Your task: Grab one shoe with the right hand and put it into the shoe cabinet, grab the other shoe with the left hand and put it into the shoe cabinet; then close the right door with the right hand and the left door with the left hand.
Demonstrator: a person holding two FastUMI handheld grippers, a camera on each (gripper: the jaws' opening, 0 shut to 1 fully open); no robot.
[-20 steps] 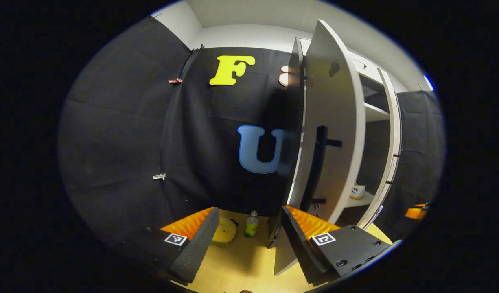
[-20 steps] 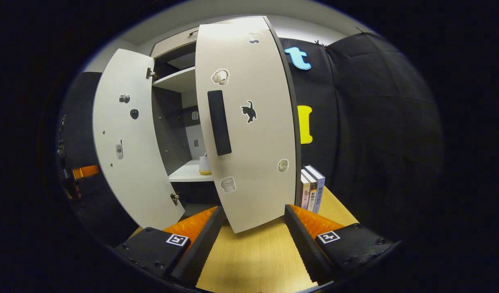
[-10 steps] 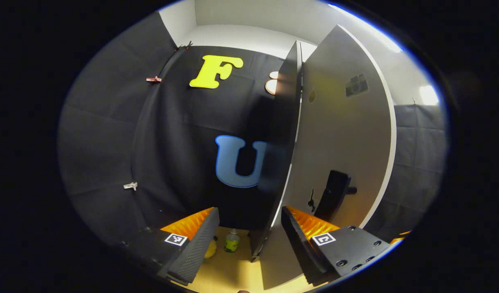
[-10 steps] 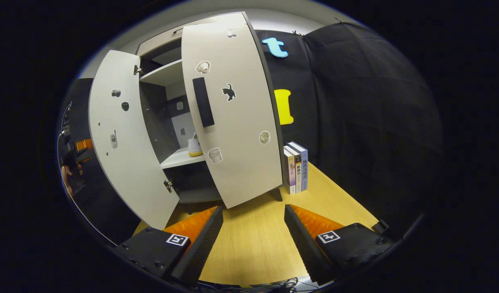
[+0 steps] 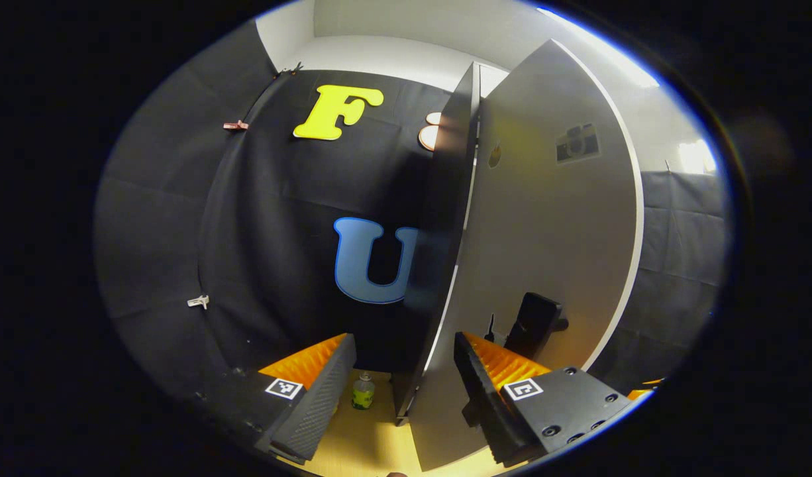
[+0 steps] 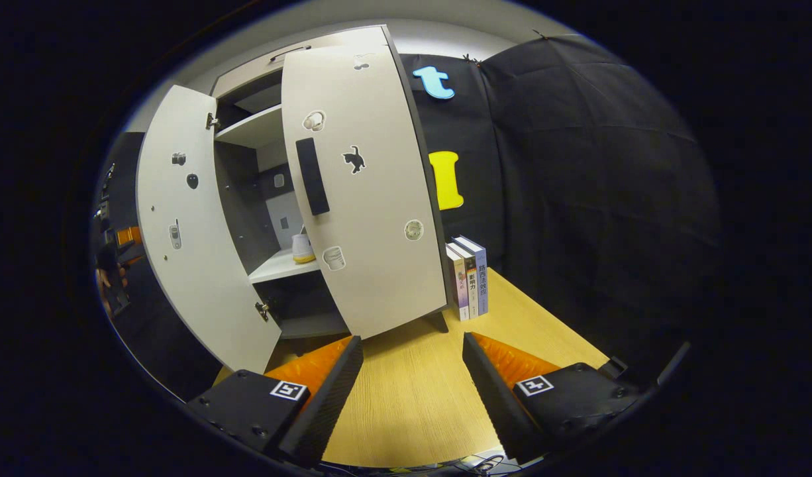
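Note:
The shoe cabinet (image 6: pixel 283 268) stands on the wooden table with both doors partly open. In the right gripper view, the right door (image 6: pixel 373 218) carries a black handle (image 6: pixel 312 175), and the left door (image 6: pixel 181 238) swings out to the left. My right gripper (image 6: pixel 412 339) is open over the table, well back from the right door. In the left gripper view, the left door (image 5: pixel 552 218) is close up. Its black handle (image 5: pixel 535 321) sits just beyond the right-hand finger (image 5: pixel 485 391). My left gripper (image 5: pixel 403 341) is open and holds nothing. The other gripper (image 6: pixel 118 258) and its hand show past the left door.
Three books (image 6: pixel 467 278) stand upright against the cabinet's right side. A cup (image 6: pixel 302 248) sits on the inner shelf. A small bottle (image 5: pixel 363 391) stands on the table (image 6: pixel 412 397) left of the cabinet, close to its dark side panel (image 5: pixel 442 232).
My right gripper has drawn back from the right door, which now looks smaller and farther off. My left gripper has closed in on the left door's outer face, which now hides the cabinet's inside.

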